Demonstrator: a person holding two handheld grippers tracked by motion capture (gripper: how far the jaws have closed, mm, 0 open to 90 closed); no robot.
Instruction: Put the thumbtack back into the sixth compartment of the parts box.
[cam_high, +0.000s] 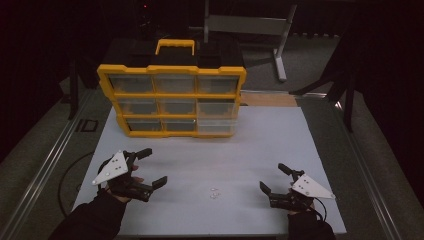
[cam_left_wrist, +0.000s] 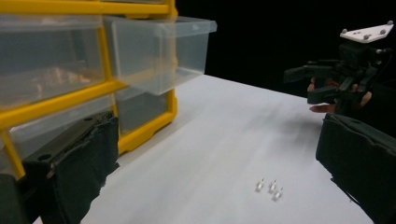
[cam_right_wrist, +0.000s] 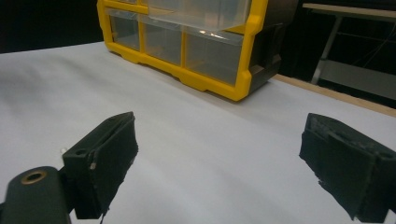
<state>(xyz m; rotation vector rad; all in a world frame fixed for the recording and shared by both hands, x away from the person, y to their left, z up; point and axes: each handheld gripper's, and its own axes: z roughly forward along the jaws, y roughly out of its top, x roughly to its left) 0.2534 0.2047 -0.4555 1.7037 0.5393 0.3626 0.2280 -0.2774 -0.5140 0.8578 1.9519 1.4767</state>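
Note:
A yellow organizer (cam_high: 172, 70) with clear drawers stands at the back of the white table (cam_high: 280, 140). Its middle right drawer (cam_high: 218, 107) is pulled partly out, as the left gripper view also shows on the drawer (cam_left_wrist: 159, 51). Three tiny clear parts (cam_high: 214, 192) lie near the front edge, between my hands. My left gripper (cam_high: 156, 166) hovers open to their left, and its own view has the parts (cam_left_wrist: 270, 187) low between its jaws. My right gripper (cam_high: 271, 176) is open to their right, empty, facing the organizer (cam_right_wrist: 187, 46).
A grey metal stand (cam_high: 280, 45) sits behind the table on the dark floor. A wooden strip (cam_high: 270, 99) runs along the table's back right edge. Bare white tabletop lies between the organizer and the grippers. The right gripper (cam_left_wrist: 327, 81) shows far off in the left gripper view.

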